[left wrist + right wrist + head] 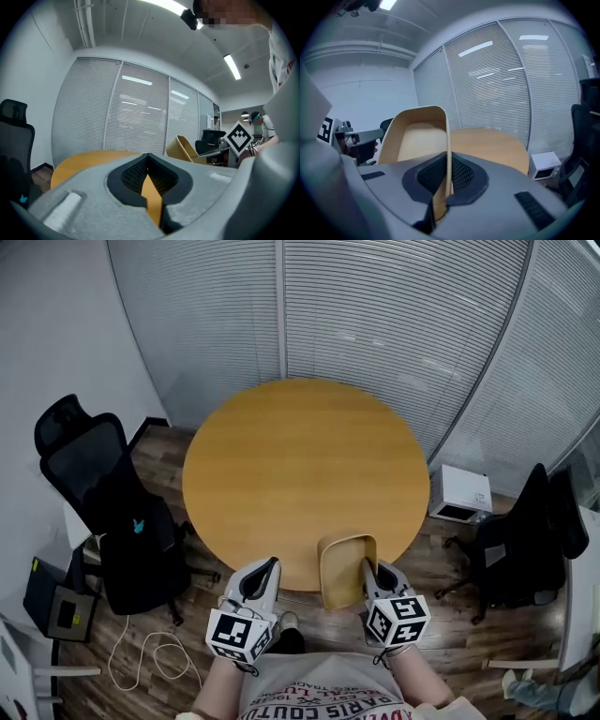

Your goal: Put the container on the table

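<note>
1. The round wooden table point(300, 465) has a bare top, with open surface from its near rim to the far side
2. Behind the table a curved wall of closed blinds point(375, 324) stands close to the far rim, while wood floor shows on both sides
3. A black office chair point(112, 512) stands just beside the table's left edge, and a second black chair point(525, 540) stands to the right, a little apart from the rim
4. A white box point(459, 493) sits on the floor near the table's right edge, between the table and the second chair; a white cable point(150, 652) loops on the floor by the left chair
5. The tan container point(345, 568) is held in the air at the table's near rim, mouth up and tilted; whether it touches the tabletop I cannot tell
6. The right gripper point(367, 566) pinches the container's right wall, its jaws pressed onto the thin rim from both sides
7. The left gripper point(270, 563) hangs just left of the container and apart from it, jaw tips pressed together with nothing between them
</note>
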The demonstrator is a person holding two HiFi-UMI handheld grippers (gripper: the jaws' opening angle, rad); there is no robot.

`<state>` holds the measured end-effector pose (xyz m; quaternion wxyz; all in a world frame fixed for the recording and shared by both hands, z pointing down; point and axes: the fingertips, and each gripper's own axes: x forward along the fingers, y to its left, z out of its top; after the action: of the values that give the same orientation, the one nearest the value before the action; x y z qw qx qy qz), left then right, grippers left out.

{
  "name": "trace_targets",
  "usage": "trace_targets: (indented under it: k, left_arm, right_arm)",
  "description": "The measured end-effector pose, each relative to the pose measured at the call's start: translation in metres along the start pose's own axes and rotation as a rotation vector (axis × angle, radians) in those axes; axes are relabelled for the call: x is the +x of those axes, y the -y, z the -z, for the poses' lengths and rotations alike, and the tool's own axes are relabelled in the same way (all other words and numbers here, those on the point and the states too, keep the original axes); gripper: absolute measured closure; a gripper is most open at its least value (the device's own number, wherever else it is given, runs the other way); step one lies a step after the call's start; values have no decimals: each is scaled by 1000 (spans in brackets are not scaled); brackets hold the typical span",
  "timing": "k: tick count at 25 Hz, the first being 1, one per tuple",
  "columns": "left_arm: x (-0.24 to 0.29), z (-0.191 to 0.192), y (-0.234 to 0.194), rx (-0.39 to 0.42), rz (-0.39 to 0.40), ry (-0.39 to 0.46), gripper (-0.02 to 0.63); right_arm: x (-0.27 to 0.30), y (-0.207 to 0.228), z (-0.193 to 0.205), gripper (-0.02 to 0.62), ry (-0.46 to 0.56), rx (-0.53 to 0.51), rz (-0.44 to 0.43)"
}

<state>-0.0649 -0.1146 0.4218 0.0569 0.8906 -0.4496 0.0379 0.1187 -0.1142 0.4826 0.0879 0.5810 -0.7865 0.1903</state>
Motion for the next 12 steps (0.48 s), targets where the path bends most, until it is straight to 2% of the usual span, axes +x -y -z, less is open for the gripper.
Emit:
trace_targets:
  k: [5,12]
  left_arm:
    - [32,-7,-56,13,45,-7,600]
    - [55,-9,-106,0,29,-12,600]
  right_arm:
    - [54,-14,-16,584,-8,17,30]
    - [106,-24,-32,584,-21,13,22]
